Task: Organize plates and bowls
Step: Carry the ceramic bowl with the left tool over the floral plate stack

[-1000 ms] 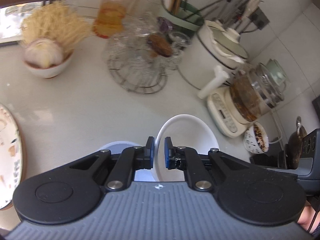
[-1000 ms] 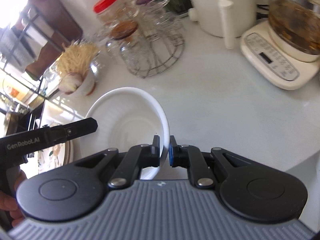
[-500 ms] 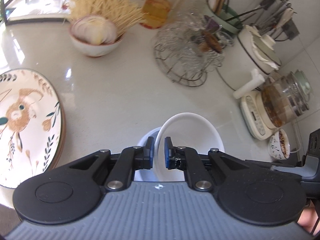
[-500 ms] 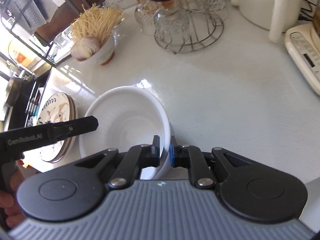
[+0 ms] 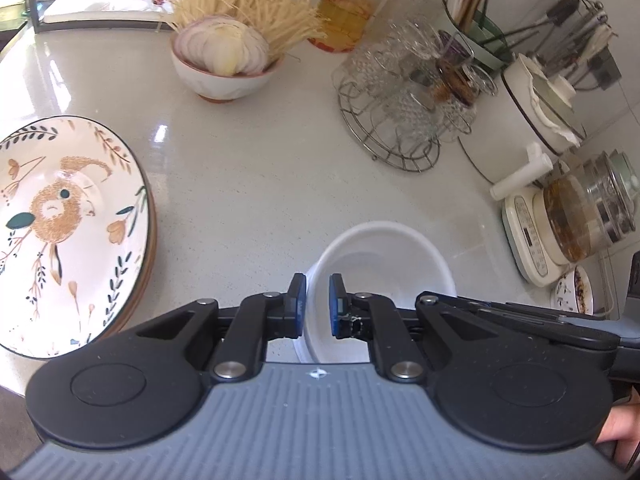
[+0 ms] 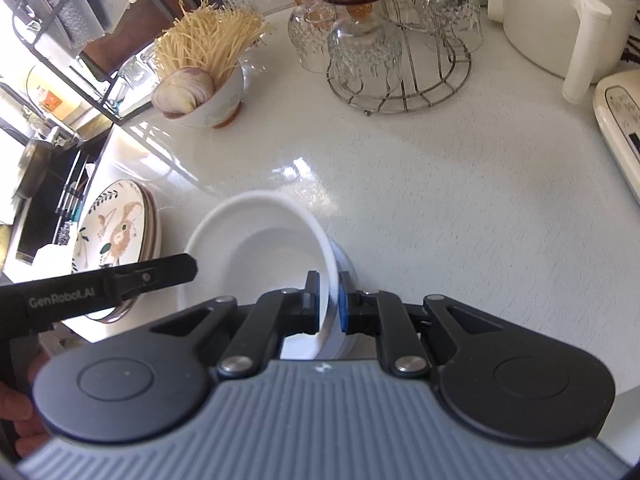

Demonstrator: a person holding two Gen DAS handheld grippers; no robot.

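both grippers swung the white bowl (image 5: 380,264) toward the patterned plates (image 5: 60,220), lowering it. left gripper (image 5: 318,306) and right gripper (image 6: 329,302) clamped opposite rims, nesting it onto another bowl (image 6: 344,276) on the tabletop (image 5: 248,184); release remained.

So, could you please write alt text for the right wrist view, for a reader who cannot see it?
The right gripper pinches the near rim of a white bowl nested in another bowl on a white counter. The left gripper reaches in from the left, beside stacked patterned plates.
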